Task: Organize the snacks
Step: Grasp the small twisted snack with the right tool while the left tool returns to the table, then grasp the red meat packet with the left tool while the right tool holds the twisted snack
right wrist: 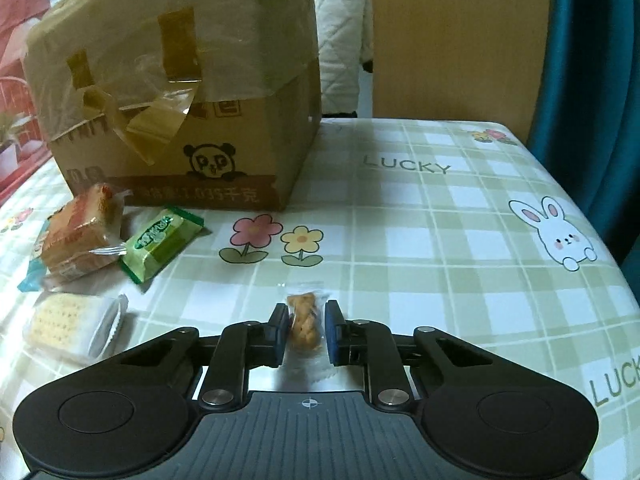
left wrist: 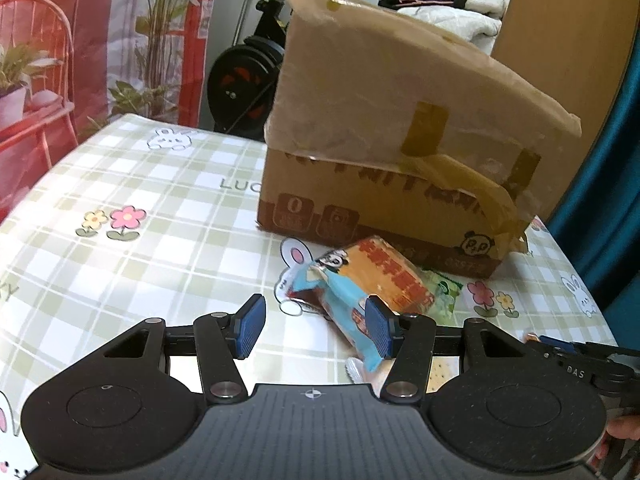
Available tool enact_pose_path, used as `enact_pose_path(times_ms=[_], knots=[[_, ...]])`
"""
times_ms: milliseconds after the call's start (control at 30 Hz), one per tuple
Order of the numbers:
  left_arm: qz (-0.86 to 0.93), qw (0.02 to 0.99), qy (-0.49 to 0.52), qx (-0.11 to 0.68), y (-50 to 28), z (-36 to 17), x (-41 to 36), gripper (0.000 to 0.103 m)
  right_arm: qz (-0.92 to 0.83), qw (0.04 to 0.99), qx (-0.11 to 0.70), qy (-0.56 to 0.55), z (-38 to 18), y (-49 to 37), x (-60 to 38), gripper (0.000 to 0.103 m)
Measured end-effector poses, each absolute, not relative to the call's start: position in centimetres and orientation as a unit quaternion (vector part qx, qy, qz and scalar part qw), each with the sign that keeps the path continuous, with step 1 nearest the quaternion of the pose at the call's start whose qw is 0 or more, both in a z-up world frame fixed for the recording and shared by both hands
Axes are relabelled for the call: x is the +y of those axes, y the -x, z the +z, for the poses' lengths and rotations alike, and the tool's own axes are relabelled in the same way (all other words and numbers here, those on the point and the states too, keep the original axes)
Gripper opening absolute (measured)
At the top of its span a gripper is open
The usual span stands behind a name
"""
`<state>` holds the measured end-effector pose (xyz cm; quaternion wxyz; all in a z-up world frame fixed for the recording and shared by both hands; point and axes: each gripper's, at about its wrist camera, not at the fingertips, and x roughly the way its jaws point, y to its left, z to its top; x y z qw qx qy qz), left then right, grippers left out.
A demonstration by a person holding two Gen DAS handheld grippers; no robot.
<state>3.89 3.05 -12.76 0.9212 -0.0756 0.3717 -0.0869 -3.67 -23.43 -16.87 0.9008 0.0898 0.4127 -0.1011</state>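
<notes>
Left wrist view: left hand-held gripper (left wrist: 316, 330) jaws apart, nothing between the pads. Orange-and-blue snack pack (left wrist: 362, 280) with cartoon face lies on the bench (left wrist: 140, 248) just ahead, against the right pad, in front of taped cardboard box (left wrist: 392, 152) with panda logo.

Right wrist view: right hand-held gripper (right wrist: 306, 334) jaws narrowly apart around a clear-wrapped twisted brown snack (right wrist: 304, 326); contact unclear. Green packet (right wrist: 162, 242) and cracker pack (right wrist: 72, 326) lie left. Cloth reads "LUCKY".
</notes>
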Motion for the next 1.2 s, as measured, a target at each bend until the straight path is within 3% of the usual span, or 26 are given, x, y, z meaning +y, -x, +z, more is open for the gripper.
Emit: enact_pose_path(times_ms=[967, 1200], knots=[[-0.212, 0.884, 0.096, 0.405, -10.1, -16.0, -4.3, 0.056, -0.077, 0.909, 0.393, -0.111, -16.4, 3.5, -22.9, 0.017], [-0.174, 0.893, 0.125, 0.396, -9.6, -16.1, -0.3, 0.056, -0.07, 0.912, 0.389, -0.113, -16.2, 3.3, -22.9, 0.017]])
